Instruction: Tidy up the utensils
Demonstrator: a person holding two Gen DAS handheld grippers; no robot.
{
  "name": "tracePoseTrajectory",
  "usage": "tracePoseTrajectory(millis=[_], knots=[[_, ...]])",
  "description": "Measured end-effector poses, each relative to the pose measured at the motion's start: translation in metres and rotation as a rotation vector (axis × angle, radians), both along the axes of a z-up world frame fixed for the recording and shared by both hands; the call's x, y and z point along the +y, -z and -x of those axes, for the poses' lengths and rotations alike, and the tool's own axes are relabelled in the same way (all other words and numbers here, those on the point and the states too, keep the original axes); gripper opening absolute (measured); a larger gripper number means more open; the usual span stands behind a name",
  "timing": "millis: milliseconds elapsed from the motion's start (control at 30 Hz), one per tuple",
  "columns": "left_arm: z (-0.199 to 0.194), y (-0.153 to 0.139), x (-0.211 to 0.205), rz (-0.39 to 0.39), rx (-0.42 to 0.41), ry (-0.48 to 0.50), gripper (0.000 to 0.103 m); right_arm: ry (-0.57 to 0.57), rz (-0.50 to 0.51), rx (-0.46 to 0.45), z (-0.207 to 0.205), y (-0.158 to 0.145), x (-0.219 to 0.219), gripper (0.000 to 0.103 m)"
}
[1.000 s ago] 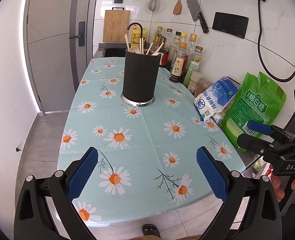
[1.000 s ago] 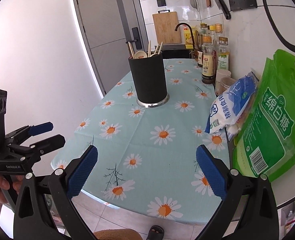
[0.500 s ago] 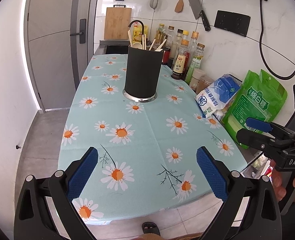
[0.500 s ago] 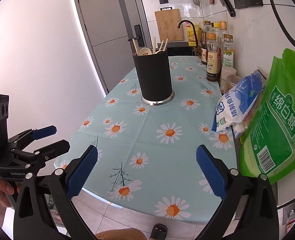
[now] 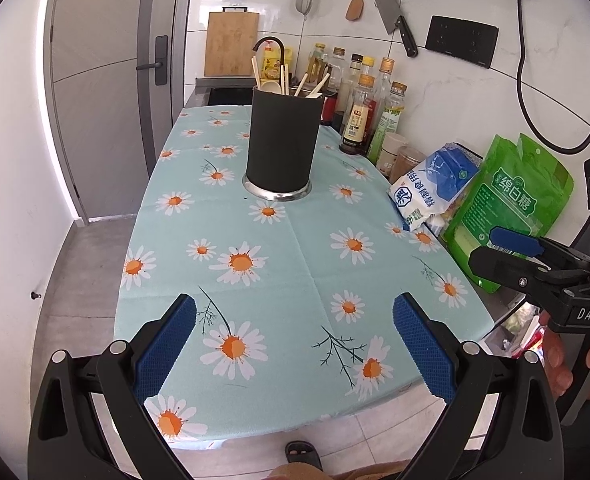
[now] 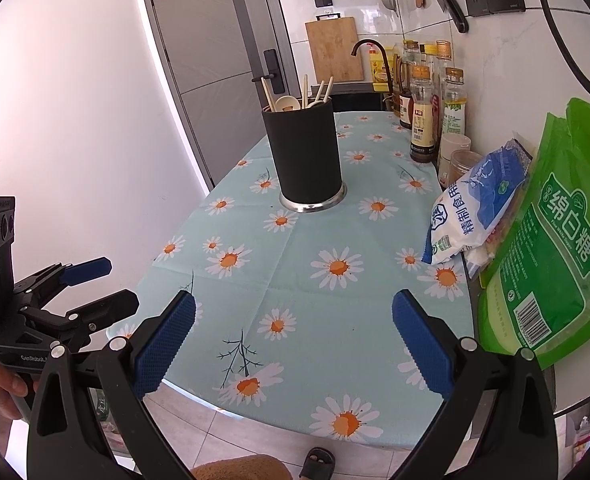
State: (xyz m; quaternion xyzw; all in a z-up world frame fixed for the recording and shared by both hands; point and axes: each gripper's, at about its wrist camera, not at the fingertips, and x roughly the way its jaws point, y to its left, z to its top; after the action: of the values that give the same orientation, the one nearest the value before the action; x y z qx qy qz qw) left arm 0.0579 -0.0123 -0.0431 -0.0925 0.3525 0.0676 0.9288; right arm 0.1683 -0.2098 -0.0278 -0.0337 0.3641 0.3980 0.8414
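A black cylindrical utensil holder (image 5: 281, 144) (image 6: 307, 152) stands upright in the middle of the daisy-print table (image 5: 295, 256) (image 6: 315, 236). Pale chopsticks and a spoon (image 5: 283, 80) (image 6: 299, 96) stick out of its top. My left gripper (image 5: 294, 320) hangs open over the table's near edge, nothing between its blue pads. My right gripper (image 6: 294, 316) is open too and holds nothing. Each gripper shows in the other's view: the right one (image 5: 491, 250) off the table's right corner, the left one (image 6: 111, 286) off the left side, both well short of the holder.
Sauce and oil bottles (image 5: 359, 108) line the right wall, then two small jars, a blue-white salt bag (image 5: 431, 188) and a green sugar bag (image 5: 507, 208) (image 6: 551, 240). A cleaver, a wooden spatula and a strainer hang above. A cutting board and faucet sit at the far end.
Both views have shifted only slightly, with the holder a little higher in the left wrist view. Both grippers stay open, and nothing was picked up.
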Motion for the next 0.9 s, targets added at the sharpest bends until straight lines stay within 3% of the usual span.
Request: tracePoseTrajectory(millis=[900], knots=[[-0.0047, -0.0009, -0.0021, -0.002, 0.003, 0.01, 0.096, 0.011, -0.006, 0.014, -0.003, 0.0028, -0.004, 0.098]])
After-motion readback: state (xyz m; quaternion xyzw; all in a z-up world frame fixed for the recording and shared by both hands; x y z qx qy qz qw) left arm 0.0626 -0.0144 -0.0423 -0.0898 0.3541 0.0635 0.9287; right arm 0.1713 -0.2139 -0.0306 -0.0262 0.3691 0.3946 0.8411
